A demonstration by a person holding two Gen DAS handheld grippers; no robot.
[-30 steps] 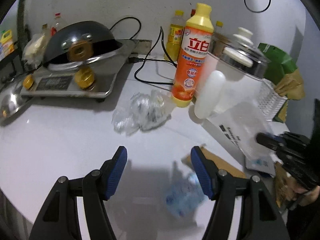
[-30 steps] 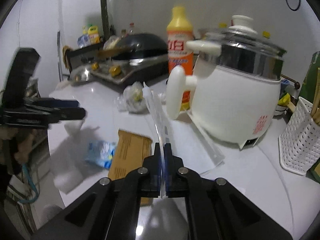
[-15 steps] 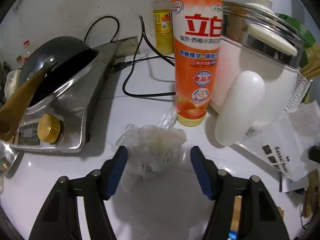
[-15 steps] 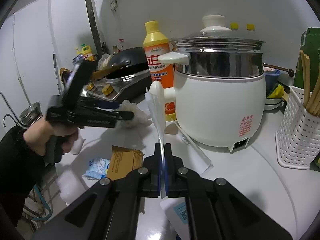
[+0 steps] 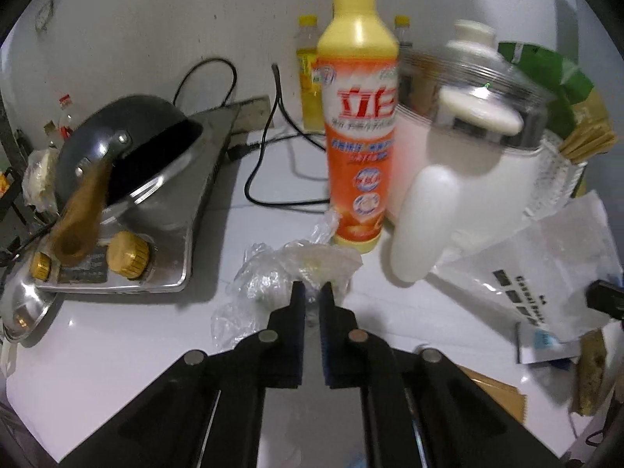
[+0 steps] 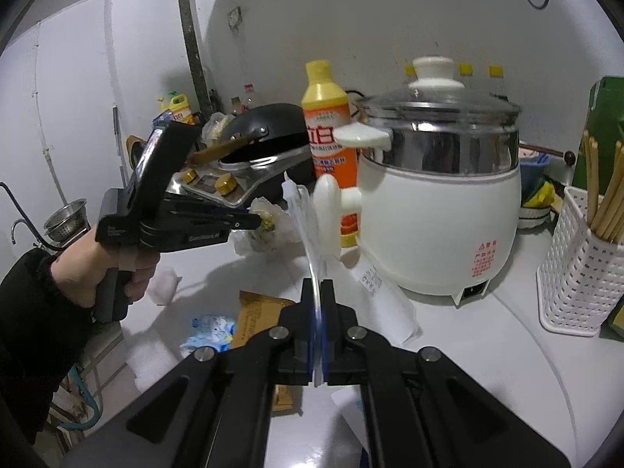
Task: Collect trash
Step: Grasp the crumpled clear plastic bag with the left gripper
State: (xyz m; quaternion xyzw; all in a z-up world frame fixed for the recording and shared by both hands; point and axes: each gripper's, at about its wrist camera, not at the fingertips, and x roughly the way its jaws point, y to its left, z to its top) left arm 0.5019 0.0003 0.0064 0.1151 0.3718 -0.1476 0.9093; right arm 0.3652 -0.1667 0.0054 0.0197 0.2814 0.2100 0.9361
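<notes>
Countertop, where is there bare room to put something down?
Bare white counter lies in front of the stove, left of the crumpled plastic wrap, and between the electric pot and the white basket. It is crowded around the dish soap bottle.

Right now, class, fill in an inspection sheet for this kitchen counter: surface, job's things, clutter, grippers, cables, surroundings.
Surface: white counter, crowded.
Job's things: crumpled plastic wrap; clear bag; brown packet; blue wrapper.
Clutter: soap bottle, electric pot, pan on stove, chopstick basket.
Grippers: left gripper shut on the plastic wrap; right gripper shut on the clear bag.
Cables: black cord loops behind the soap bottle.
Surroundings: white wall.
</notes>
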